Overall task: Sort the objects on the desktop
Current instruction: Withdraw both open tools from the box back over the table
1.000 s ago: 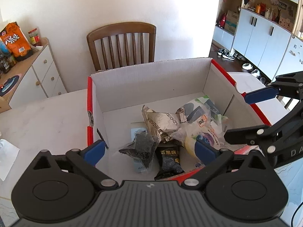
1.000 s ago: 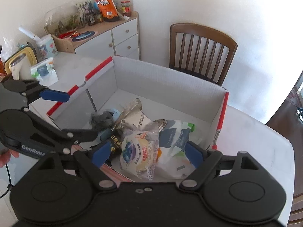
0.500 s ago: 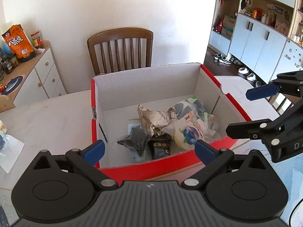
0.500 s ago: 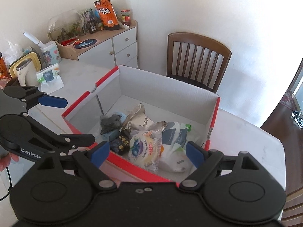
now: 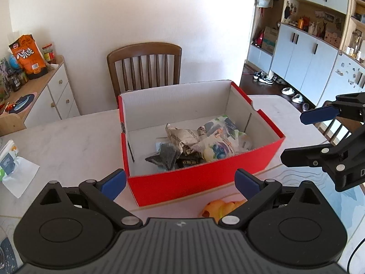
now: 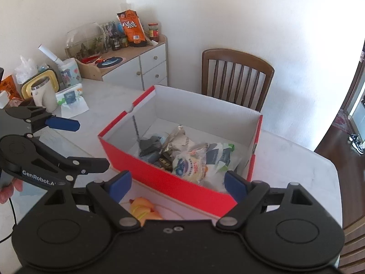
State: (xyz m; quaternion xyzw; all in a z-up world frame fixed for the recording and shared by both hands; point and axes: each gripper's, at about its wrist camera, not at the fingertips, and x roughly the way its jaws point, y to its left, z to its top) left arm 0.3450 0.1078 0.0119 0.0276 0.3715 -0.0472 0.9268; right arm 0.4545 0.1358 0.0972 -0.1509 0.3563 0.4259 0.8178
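A red cardboard box (image 5: 200,180) (image 6: 159,178) with a white inside stands on the marble table. It holds several snack packets (image 5: 200,143) (image 6: 182,157). A yellow rubber duck (image 5: 219,207) (image 6: 142,209) lies on the table in front of the box, partly hidden by the grippers. My left gripper (image 5: 180,181) is open and empty, held in front of the box. My right gripper (image 6: 178,183) is open and empty, at the box's near right corner. Each gripper shows in the other's view, the right (image 5: 319,137) and the left (image 6: 68,141).
A wooden chair (image 5: 146,66) stands behind the table. A wet-wipes pack on white paper (image 5: 9,162) (image 6: 68,98) lies at the table's left. A kettle (image 6: 43,93) stands by it. A white sideboard (image 6: 141,66) with snacks is at the left wall.
Both grippers have pulled back and up from over the box. The box's red front wall and the yellow duck have come into view. Both stay open.
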